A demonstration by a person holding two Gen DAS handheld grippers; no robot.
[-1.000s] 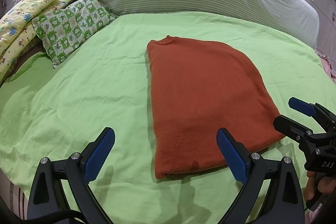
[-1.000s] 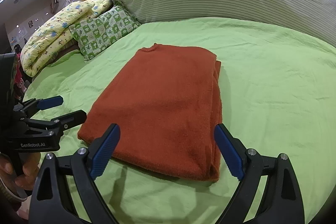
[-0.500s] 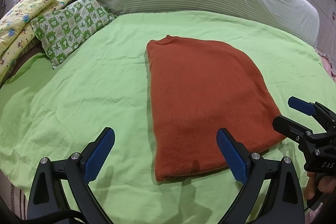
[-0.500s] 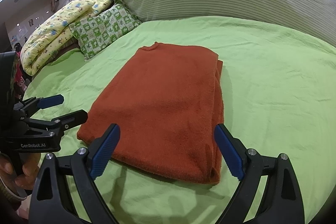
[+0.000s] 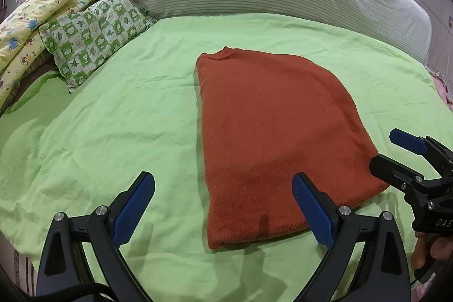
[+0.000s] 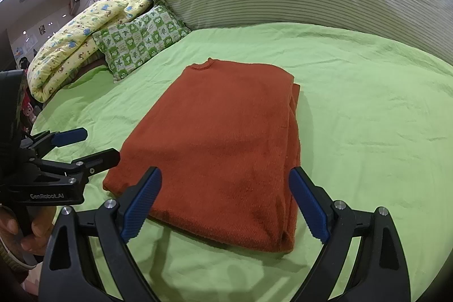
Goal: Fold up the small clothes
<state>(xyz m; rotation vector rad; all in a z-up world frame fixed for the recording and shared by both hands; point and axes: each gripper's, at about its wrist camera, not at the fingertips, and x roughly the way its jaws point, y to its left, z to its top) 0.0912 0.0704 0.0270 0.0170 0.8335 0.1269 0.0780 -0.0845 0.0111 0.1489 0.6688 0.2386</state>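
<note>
**Risk points: next fold of the sweater**

The sweater (image 5: 277,137) lies flat on the bed (image 5: 107,132), already folded lengthwise, collar toward the pillows, hem nearest the person. Layered edges run along its right side.

The left hand-held gripper (image 5: 223,205) hovers over the hem's left corner, jaws wide apart, gripping nothing. The right hand-held gripper (image 6: 223,202) hovers over the hem's right portion, likewise spread and empty.

Probable failure causes, judged from this layout:

- **Partial pinch.** The stacked right edge is thick. A shallow grip may catch only the top layer, so the lower layers stay behind and the fold opens.
- **Sheet capture.** The bed sheet is loose and wrinkled. Jaws driven too low may clamp it along with the knit.
- **Uneven lift.** If one corner rises before the other, the hem will skew and land off-square against the collar.
- **Slip.** Soft knit may slide out of the pads under its own weight.
</note>
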